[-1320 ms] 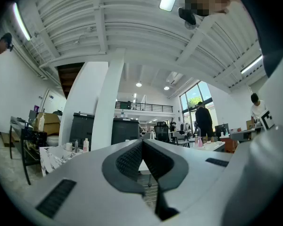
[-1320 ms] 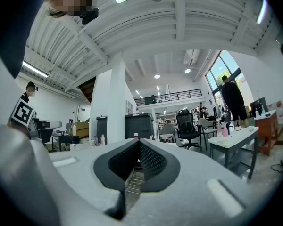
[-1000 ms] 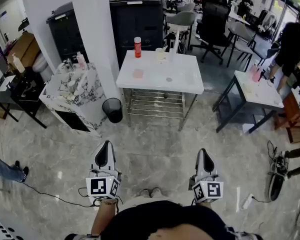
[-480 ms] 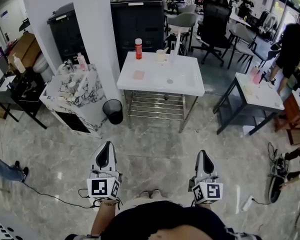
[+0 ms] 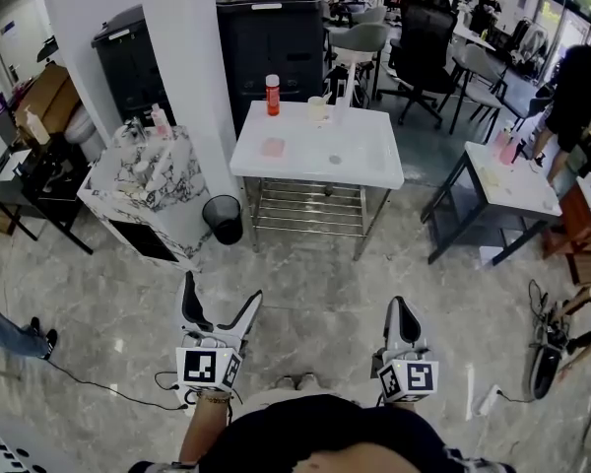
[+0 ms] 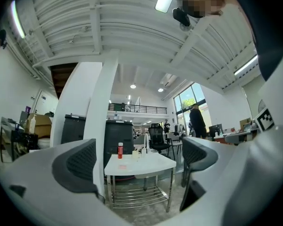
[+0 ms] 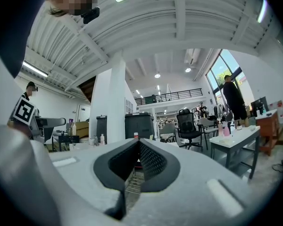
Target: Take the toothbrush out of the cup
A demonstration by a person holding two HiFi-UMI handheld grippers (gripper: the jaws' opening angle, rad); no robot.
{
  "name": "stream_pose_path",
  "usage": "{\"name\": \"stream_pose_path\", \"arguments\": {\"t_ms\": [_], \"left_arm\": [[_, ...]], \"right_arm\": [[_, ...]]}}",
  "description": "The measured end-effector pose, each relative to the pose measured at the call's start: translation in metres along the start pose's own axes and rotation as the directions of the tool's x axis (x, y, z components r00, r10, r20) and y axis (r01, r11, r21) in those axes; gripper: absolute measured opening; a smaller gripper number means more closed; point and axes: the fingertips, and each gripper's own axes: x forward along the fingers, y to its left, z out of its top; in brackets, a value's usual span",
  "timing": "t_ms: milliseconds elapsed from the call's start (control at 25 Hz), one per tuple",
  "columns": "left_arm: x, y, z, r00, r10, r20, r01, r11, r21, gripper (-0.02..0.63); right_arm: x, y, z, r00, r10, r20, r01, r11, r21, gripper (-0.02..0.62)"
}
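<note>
Far ahead stands a white table (image 5: 360,156) with a small pale cup (image 5: 318,109) near its back edge; the toothbrush is too small to make out. The cup (image 6: 135,153) also shows in the left gripper view, next to a red bottle (image 6: 120,150). Both grippers hover over the floor, well short of the table. My left gripper (image 5: 217,308) has its jaws spread wide and still opening, with nothing between them, and the distant table appears in the gap (image 6: 139,161). My right gripper (image 5: 404,315) is shut and empty, its pads together (image 7: 137,159).
The red bottle (image 5: 272,94) stands left of the cup. A white pillar (image 5: 167,57), a marble-topped counter (image 5: 143,180) and a black bin (image 5: 222,216) are to the table's left. Behind it are a black cabinet (image 5: 271,42) and office chairs (image 5: 419,42). A second table (image 5: 512,180) and a person in black (image 5: 574,92) are right.
The left gripper's jaws have swung from shut to wide open and it has risen slightly. The right gripper has stayed where it was.
</note>
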Motion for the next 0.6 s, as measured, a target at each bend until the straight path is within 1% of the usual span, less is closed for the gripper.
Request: {"name": "stream_pose_path", "arguments": {"t_ms": [80, 120, 320, 480, 600], "left_arm": [[0.002, -0.005, 0.001, 1.0, -0.024, 0.012, 0.025, 0.998, -0.053, 0.558], [0.003, -0.006, 0.001, 0.999, -0.028, 0.016, 0.029, 0.997, -0.067, 0.565], [0.011, -0.011, -0.002, 0.999, -0.041, 0.01, 0.041, 0.998, -0.043, 0.568], [0.019, -0.015, -0.003, 0.999, -0.037, 0.016, 0.038, 0.998, -0.05, 0.572], [0.024, -0.018, -0.008, 0.999, -0.036, 0.007, 0.037, 0.999, -0.024, 0.572]], "right_arm": [[0.0, -0.003, 0.0, 1.0, 0.002, -0.001, -0.002, 1.0, 0.001, 0.003], [0.0, -0.004, 0.0, 1.0, 0.003, -0.002, -0.003, 1.0, 0.0, 0.003], [0.003, -0.011, -0.003, 1.0, 0.009, -0.01, -0.009, 1.0, -0.007, 0.003], [0.008, -0.021, -0.005, 1.0, 0.009, -0.018, -0.009, 1.0, 0.002, 0.003], [0.011, -0.026, -0.007, 1.0, 0.011, -0.016, -0.011, 1.0, 0.005, 0.003]]}}
